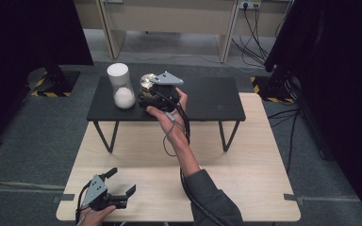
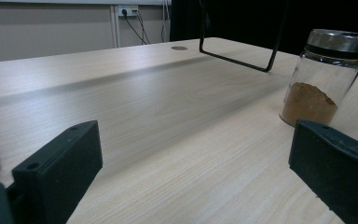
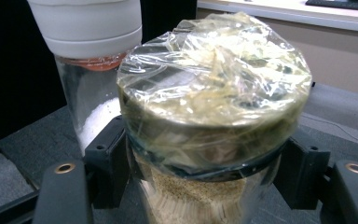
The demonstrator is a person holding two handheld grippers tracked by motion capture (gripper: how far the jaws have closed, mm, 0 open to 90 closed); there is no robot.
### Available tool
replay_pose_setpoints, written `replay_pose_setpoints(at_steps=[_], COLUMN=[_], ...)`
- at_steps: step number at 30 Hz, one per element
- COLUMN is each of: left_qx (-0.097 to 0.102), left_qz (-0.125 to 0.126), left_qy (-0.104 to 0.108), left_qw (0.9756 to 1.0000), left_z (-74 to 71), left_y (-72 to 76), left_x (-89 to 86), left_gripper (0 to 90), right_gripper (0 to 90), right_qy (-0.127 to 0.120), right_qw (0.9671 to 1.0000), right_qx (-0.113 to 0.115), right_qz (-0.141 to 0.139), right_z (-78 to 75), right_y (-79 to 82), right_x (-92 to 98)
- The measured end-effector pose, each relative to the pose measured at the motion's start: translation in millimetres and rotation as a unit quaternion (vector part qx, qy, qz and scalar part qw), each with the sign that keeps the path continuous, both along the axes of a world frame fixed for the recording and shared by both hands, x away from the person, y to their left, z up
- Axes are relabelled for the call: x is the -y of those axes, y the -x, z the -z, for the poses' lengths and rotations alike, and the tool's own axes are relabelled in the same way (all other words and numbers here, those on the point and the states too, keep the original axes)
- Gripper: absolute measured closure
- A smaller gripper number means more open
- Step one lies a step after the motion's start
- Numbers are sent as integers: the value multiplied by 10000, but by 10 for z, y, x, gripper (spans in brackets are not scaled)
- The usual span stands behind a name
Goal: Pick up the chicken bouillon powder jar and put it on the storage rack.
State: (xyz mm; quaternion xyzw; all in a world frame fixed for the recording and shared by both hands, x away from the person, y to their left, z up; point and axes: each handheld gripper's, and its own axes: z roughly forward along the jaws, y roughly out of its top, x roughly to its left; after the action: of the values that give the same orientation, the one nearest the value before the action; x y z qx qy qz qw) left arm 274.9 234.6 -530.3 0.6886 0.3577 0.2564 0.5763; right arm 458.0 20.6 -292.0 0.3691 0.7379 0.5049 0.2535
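Note:
A glass jar (image 3: pixel 214 84) of beige grains, its lid covered in crinkled clear film, sits between the jaws of my right gripper (image 3: pixel 204 158), which is shut on its neck. In the high view that jar (image 1: pixel 146 80) and the right gripper (image 1: pixel 145 90) are at the black low shelf (image 1: pixel 207 99), close beside a white-lidded jar (image 1: pixel 121 87) of white powder. The white-lidded jar (image 3: pixel 88 32) stands just to the left, behind the held one. My left gripper (image 1: pixel 122 181) rests open at the wooden table's near left corner. A metal-lidded jar of brown powder (image 2: pixel 324 79) stands beyond the left gripper (image 2: pixel 196 163).
The black shelf stands on thin wire legs (image 1: pixel 104 136) on the far half of the light wooden table (image 1: pixel 245 179). Dark curtains (image 1: pixel 339 94) flank both sides. Cables (image 1: pixel 257 33) run along the floor behind, below a wooden bench.

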Motion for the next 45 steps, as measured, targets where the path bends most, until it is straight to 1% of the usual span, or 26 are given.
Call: replay_pose_setpoints(at_steps=[15,23,29,31,32,35,37,40,45], left_qx=[2,4,3,7,6,4,-5,6,-3], left_qz=[0,2,1,-1,1,6,2,1,4], left_qy=[-18,-5,-6,-1,-7,-7,1,-10,-7], left_qw=[10000,10000,10000,10000,10000,10000,10000,10000,10000], left_z=[-1,0,0,0,-1,0,0,-1,-1], left_y=[2,2,3,3,3,3,2,4,2], left_x=[-2,0,1,3,3,3,3,5,2], left_gripper=[20,20,20,20,20,20,20,20,20], right_gripper=[308,308,307,305,296,185,133,95,35], right_qy=[40,35,30,50,35,-41,-120,-179,-171], right_qw=[9999,9999,9999,9999,9999,10000,9999,9998,9998], right_qx=[-15,-26,28,71,78,-21,-81,-95,-91], right_qz=[92,101,139,99,77,37,-15,-32,-15], right_z=[76,107,130,140,145,156,162,159,116], right_y=[-125,-151,-157,-160,-164,-169,-155,-137,-96], right_x=[-85,-127,-143,-142,-135,-119,-108,-99,-104])
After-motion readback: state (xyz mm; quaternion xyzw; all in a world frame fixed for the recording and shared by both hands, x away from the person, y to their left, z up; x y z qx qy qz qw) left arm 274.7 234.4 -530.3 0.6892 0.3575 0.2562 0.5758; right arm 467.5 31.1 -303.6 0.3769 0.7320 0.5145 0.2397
